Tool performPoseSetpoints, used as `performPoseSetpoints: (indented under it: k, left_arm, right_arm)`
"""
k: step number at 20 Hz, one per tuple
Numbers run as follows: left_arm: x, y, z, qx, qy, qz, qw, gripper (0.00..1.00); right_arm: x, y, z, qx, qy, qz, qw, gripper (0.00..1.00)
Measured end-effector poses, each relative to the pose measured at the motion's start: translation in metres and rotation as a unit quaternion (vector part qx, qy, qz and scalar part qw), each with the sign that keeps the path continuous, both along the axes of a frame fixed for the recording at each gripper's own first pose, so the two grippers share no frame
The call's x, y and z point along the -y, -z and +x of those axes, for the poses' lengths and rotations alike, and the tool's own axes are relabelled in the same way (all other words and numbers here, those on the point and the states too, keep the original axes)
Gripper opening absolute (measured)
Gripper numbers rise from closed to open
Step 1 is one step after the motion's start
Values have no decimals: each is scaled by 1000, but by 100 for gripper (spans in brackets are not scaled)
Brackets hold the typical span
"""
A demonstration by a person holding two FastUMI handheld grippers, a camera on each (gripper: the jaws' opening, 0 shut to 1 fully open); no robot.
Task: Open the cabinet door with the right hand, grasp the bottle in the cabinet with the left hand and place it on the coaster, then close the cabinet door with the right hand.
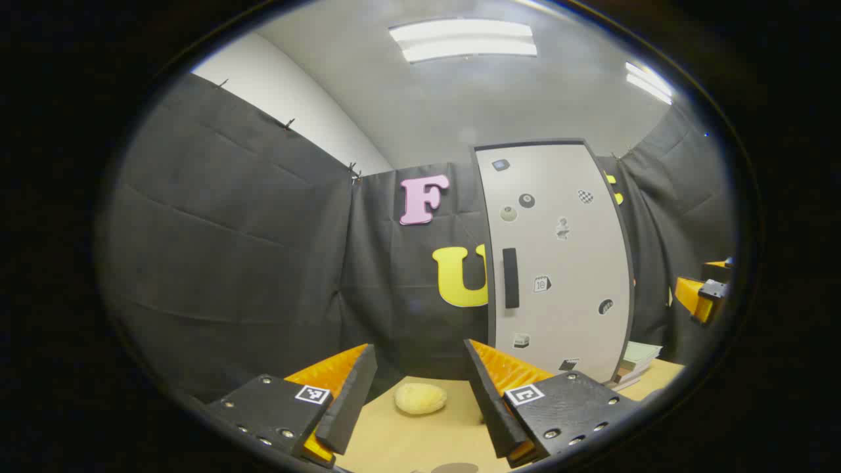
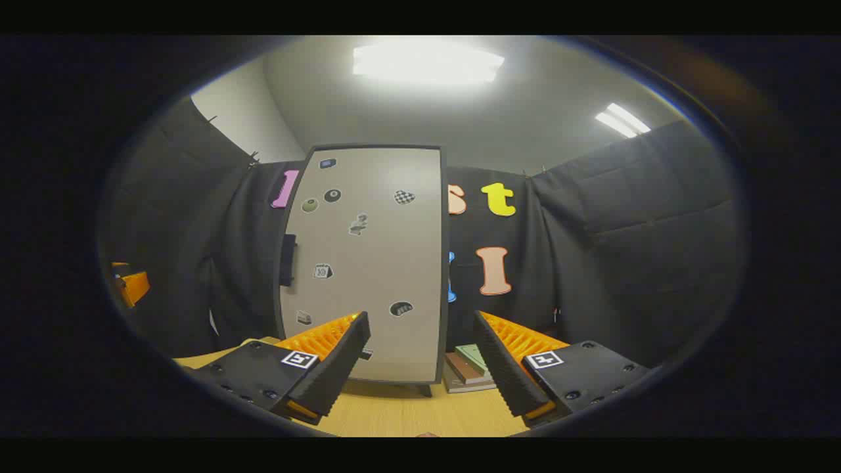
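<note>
- Cabinet door at frame centre is shut, so opening comes first
- Right hand-held gripper has its fingers apart, holding nothing; next it must reach the dark handle
- Left hand-held gripper likewise has its fingers apart, low over the surface

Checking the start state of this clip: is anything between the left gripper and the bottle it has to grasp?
Yes. The cabinet door is closed, so the bottle is behind it, out of sight. The left gripper is open and short of the cabinet, above the table. The door's black handle is untouched; the right gripper is open too.
</note>
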State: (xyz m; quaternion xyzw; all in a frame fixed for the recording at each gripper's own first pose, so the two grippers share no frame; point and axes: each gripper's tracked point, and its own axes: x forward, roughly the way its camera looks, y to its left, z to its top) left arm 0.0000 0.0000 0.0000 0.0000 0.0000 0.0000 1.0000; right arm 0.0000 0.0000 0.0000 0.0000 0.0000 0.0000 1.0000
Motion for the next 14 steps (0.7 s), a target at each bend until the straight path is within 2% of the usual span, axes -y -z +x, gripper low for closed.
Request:
performPoseSetpoints:
  k: [8, 9, 14]
  left_arm:
    - [-3, -3, 4, 2, -3, 13, 1000, 78]
    - [-3, -3, 4, 1, -3, 13, 1000, 81]
    - [-2, 0, 2, -2, -2, 16, 1000, 81]
  right_arm:
    - [-2, -1, 0, 5, -7, 6, 1000, 97]
    - [-2, -1, 0, 2, -8, 7, 1000, 97]
    - [-3, 1, 2, -5, -11, 8, 1000, 99]
